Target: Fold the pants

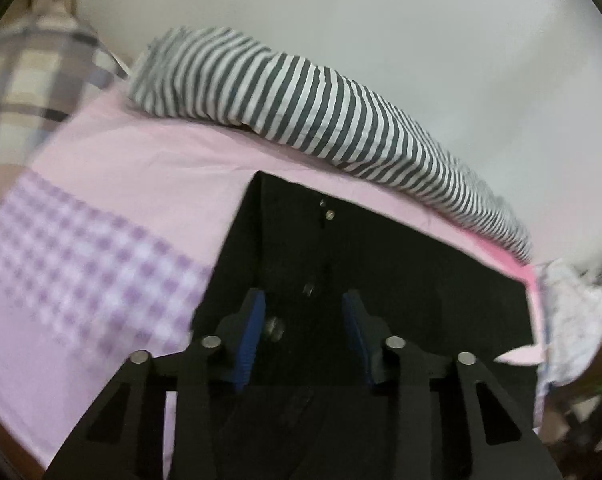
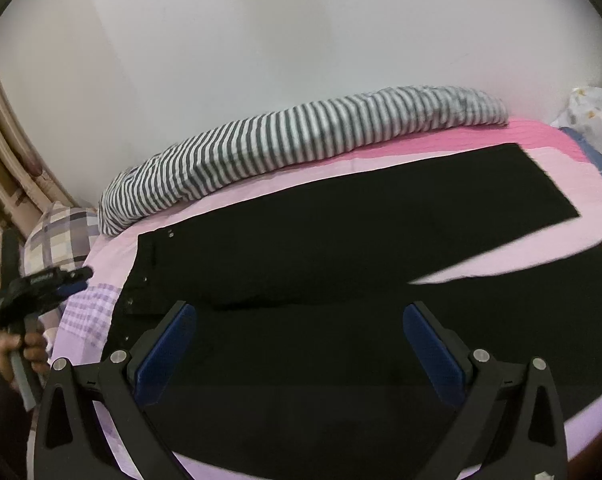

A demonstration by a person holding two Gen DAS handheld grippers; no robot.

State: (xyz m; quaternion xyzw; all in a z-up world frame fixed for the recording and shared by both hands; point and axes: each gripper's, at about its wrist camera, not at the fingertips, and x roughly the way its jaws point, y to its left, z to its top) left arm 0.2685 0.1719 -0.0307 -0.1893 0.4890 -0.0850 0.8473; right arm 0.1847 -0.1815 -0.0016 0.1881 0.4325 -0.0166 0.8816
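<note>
1. Pale wall is backing a bed (image 2: pixel 541 136) whose pink sheet is turning to lilac check toward the waistband end; a long striped bolster (image 2: pixel 301 140) is lying along the far edge against the wall, with a plaid pillow (image 2: pixel 61 240) at the far corner.
2. I am looking at black pants (image 2: pixel 341 248) spread flat along the bed, waistband with metal studs at one end, the two legs parting in a narrow V toward the other.
3. My right gripper (image 2: pixel 301 344) is hovering over the near leg with its blue ribbed pads (image 2: pixel 167 354) spread wide, gripping nothing.
4. My left gripper (image 1: pixel 304 336) is hanging over the waistband end, pads partly apart, also empty.
5. I am judging the cloth soft, light and limp, matte rather than slippery, so it is likely to sag and drag on the sheet.
6. I am favouring a pinch at the waistband's near corner and at the near leg's hem, where the doubled, stitched edges look firmest.
</note>
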